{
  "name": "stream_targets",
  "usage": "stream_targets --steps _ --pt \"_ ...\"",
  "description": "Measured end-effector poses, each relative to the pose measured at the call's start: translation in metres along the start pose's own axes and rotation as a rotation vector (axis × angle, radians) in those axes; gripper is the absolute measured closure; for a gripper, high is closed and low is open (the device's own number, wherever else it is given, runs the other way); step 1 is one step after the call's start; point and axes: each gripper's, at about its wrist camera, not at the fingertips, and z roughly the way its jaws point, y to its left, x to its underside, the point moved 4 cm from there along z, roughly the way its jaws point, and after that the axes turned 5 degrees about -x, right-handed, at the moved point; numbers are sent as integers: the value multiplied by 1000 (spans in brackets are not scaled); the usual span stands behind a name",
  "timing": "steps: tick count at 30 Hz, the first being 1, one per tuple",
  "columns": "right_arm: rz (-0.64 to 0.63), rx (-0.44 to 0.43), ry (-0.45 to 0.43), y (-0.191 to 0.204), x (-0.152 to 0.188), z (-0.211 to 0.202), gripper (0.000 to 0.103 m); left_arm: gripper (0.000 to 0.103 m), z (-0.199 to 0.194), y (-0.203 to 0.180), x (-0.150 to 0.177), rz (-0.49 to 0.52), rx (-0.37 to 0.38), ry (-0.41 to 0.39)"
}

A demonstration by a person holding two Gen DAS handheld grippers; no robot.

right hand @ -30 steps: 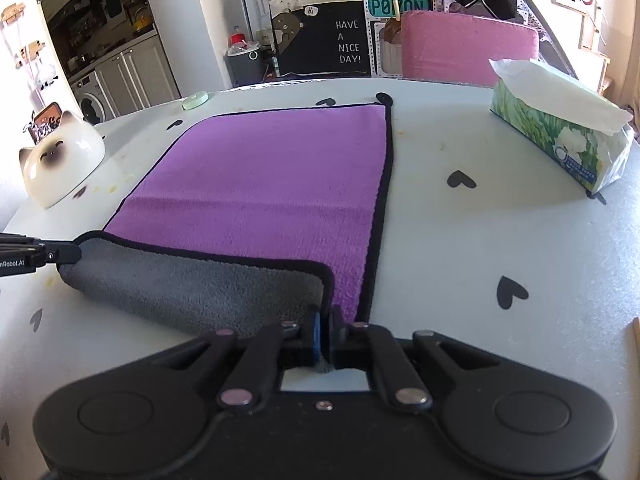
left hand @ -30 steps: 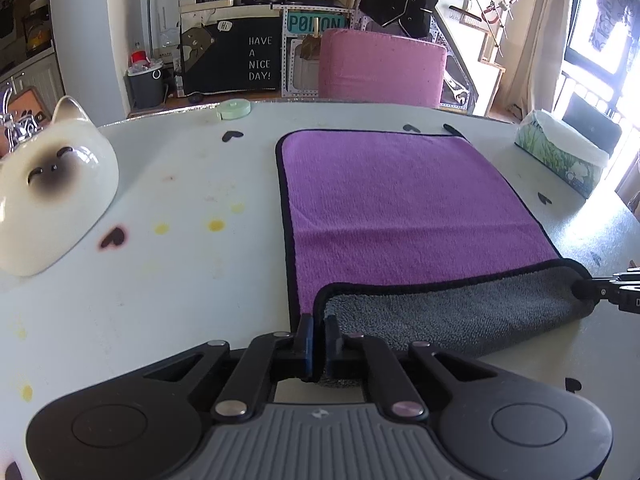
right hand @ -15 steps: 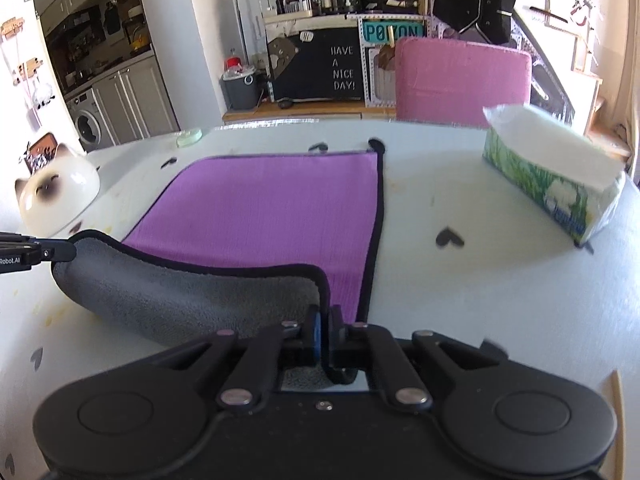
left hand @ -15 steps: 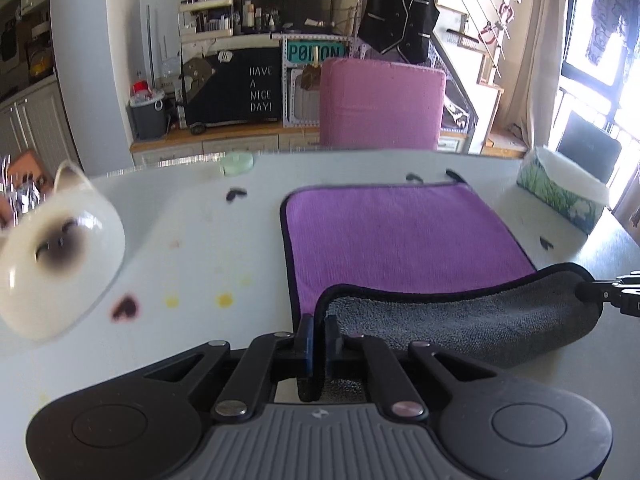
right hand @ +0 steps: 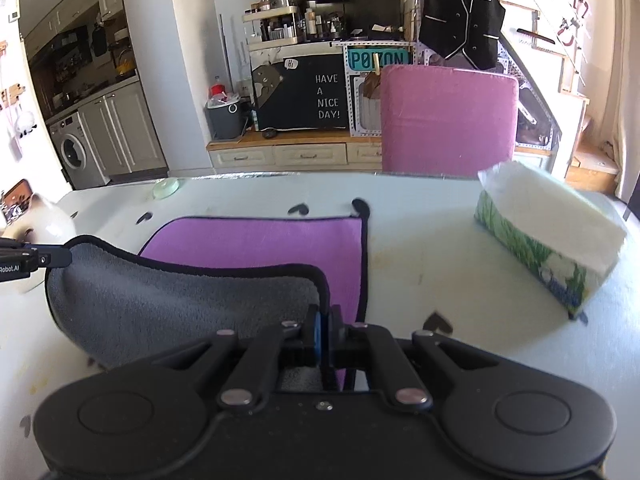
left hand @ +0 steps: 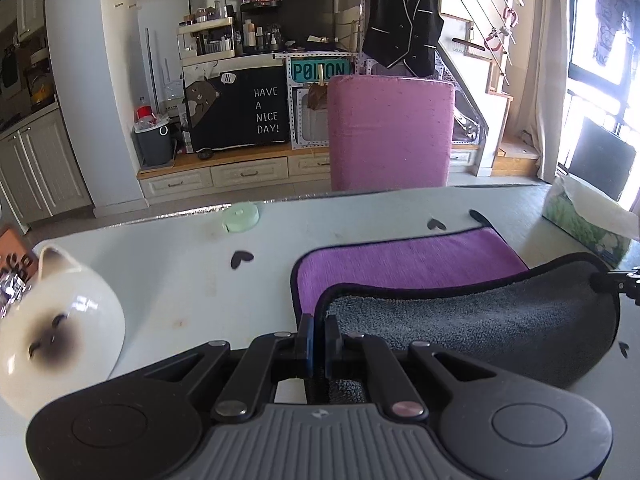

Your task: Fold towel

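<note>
We hold the near edge of the towel (left hand: 408,264) at its two near corners: the left gripper (left hand: 318,334) has its jaws pinched narrow on the near-left corner, and the right gripper (right hand: 326,326) has its jaws pinched narrow on the near-right corner. The towel lies on the white table (left hand: 180,280), purple face up, with its far portion flat on the surface. The near portion is raised off the table and curls toward the far side, so that the grey underside (right hand: 180,300) faces us and sags between the two grips. We judge the first fold to be under way but not complete: the lifted edge is not yet carried over to the far edge, and no crease is set. What is left, as we judge it, is to bring both corners across to the far corners, lower them, release, and make any further fold required. A cat-face bowl (left hand: 52,332) stands on the left, just beside the left gripper, and a tissue box (right hand: 548,240) stands on the right, well apart from the towel.
</note>
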Motion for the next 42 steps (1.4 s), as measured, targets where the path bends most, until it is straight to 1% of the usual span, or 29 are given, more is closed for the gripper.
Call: stream_targets --steps 4,12,22,29,36,38,40,42 --pt "1 11 -9 -5 -19 14 100 97 18 1 -13 -9 -3 0" --pt "26 25 -23 -15 -45 45 100 97 50 11 -40 -32 -9 -7" --pt "32 46 -15 -24 -77 84 100 97 92 14 -61 -17 -30 33" --pt "39 63 13 -27 -85 110 100 97 123 17 -64 -9 -37 97" --pt "40 92 63 -26 -83 133 99 97 145 16 -60 -13 -32 163" --pt "46 97 77 -26 -84 140 99 93 147 15 -57 -11 -42 169" --pt "57 95 88 -26 -82 144 98 93 149 14 -57 -11 -40 163" --pt "50 105 100 -25 -82 148 97 86 150 15 -56 -12 -29 169"
